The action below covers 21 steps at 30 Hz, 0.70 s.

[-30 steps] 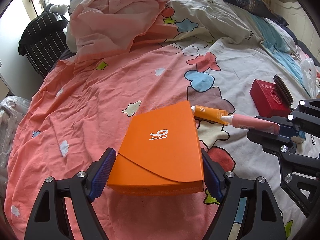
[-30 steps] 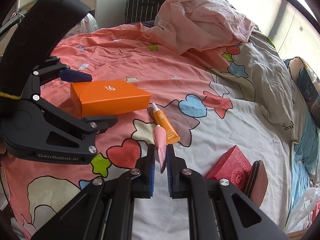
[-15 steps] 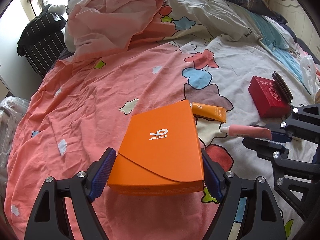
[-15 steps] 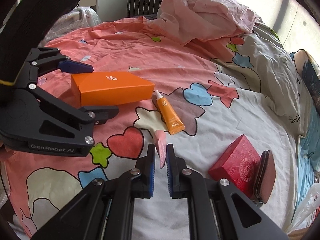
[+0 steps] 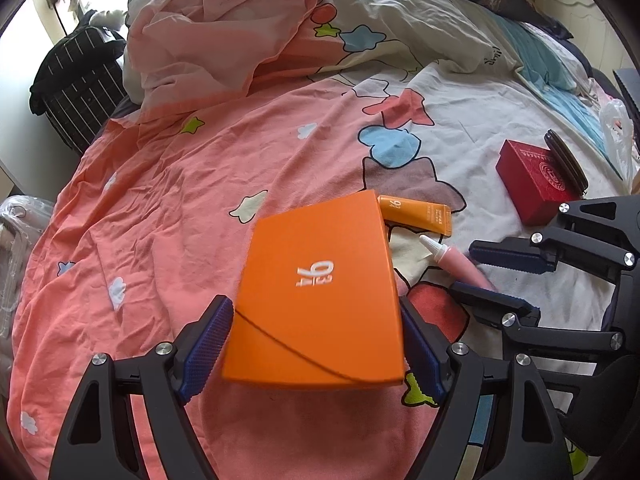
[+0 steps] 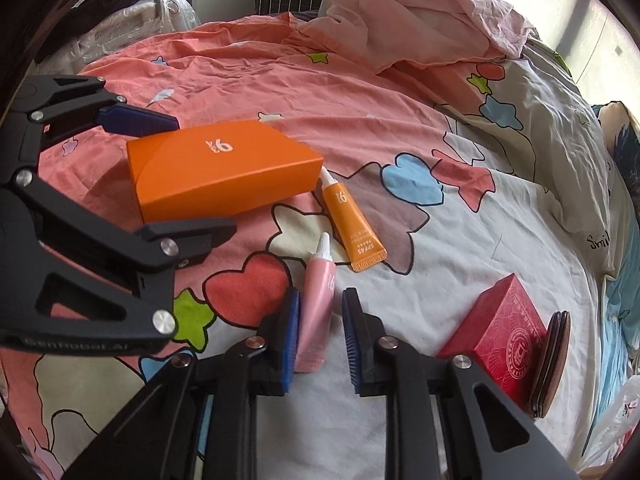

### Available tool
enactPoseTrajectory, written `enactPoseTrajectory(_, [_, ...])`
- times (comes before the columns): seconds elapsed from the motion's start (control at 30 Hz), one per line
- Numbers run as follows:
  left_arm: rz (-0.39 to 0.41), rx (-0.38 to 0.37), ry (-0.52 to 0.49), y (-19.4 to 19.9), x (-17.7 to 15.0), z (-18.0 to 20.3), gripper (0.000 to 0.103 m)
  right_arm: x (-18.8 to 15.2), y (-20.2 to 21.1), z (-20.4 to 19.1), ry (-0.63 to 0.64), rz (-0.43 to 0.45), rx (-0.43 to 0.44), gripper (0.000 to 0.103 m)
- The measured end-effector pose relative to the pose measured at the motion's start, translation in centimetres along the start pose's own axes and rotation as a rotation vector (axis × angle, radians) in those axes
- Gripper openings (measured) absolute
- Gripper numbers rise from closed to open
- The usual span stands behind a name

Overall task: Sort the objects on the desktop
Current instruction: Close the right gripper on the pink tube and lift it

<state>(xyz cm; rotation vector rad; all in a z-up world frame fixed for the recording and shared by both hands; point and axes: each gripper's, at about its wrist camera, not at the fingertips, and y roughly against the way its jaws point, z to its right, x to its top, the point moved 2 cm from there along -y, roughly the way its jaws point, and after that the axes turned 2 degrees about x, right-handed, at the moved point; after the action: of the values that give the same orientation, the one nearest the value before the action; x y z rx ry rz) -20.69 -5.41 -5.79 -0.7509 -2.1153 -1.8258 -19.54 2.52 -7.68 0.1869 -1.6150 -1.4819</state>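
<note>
Rumpled cartoon-print bedsheet [image 6: 500, 240], striped suitcase [image 5: 76, 92] beyond

Orange box [image 5: 320, 292]: white "9¾" mark on lid. Orange tube [image 6: 352, 224]: same mark near cap, "SPF45 PA+++" near crimped end. Pink tube [image 6: 318, 300]: small "9" mark. Left gripper [image 6: 180, 178]: "GenRobot.AI" on frame. Quilt [image 5: 496, 54]: cursive word, only partly legible.

a bed's cartoon-print sheet [image 6: 500, 240] carries an orange cardboard box [image 6: 216, 172], orange tube [image 6: 352, 220], pink tube [image 6: 318, 304], red box [image 6: 496, 328] and crumpled pink quilt [image 6: 420, 12].
</note>
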Motion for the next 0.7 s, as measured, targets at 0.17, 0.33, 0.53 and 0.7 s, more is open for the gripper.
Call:
enactPoseTrajectory(0.17, [-0.003,0.0,0.001,-0.1,0.0,0.0,0.082,0.4,-0.5,-0.2,0.0,-0.007,0.003,0.023])
enactPoseTrajectory(0.33, [-0.009,0.001,0.007,-0.4,0.0,-0.2,0.082,0.4,-0.7,-0.2,-0.008,-0.015,0.028,0.018])
enactPoseTrajectory(0.53, [-0.056,0.011,0.027,-2.2,-0.2,-0.6,0.088,0.5,-0.7,-0.3,-0.008,-0.021,0.02,0.018])
enactPoseTrajectory(0.7, [-0.051,0.014,0.031,-2.4,-0.3,-0.6,0.082,0.6,-0.8,0.2,-0.039,-0.021,0.051,0.019])
